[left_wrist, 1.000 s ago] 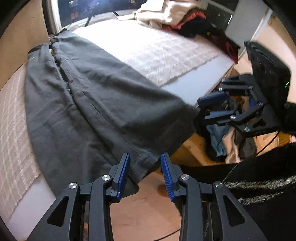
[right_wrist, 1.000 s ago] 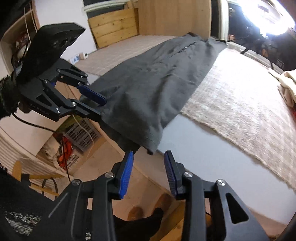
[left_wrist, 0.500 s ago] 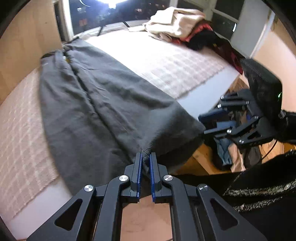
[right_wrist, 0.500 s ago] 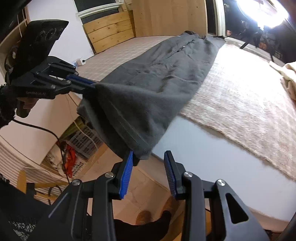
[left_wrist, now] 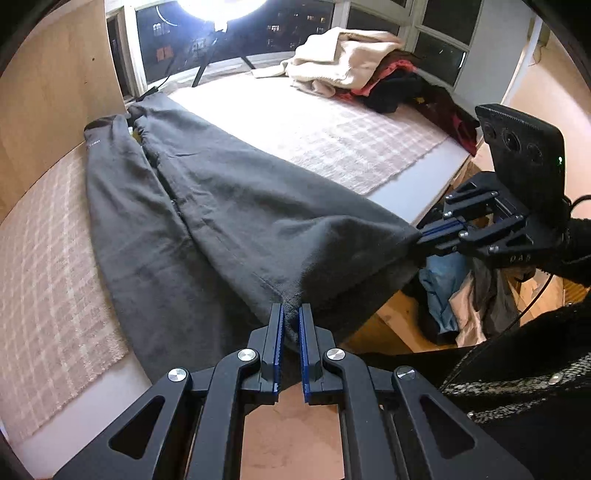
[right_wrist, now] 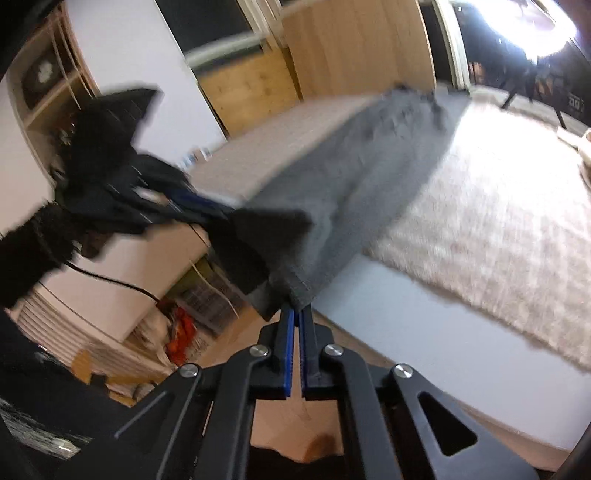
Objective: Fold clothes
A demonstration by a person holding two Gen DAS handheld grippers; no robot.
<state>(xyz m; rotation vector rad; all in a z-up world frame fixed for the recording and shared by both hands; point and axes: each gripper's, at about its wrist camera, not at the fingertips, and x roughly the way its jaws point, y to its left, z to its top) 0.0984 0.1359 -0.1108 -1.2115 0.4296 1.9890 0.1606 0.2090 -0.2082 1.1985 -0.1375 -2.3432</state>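
Dark grey fleece trousers lay lengthwise on the bed over a pale checked blanket, waistband toward 11 o'clock. The left gripper was clamped on one hem corner; the right gripper, its jaws just closed, pinched the other corner at 3 o'clock, lifting the hem off the bed edge.

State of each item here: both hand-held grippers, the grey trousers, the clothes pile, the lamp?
Left hand-held gripper: shut on the trousers' hem corner.
Right hand-held gripper: just closed on the other corner.
Grey trousers: spread flat, near end lifted.
Clothes pile: unfolded.
Lamp: on.
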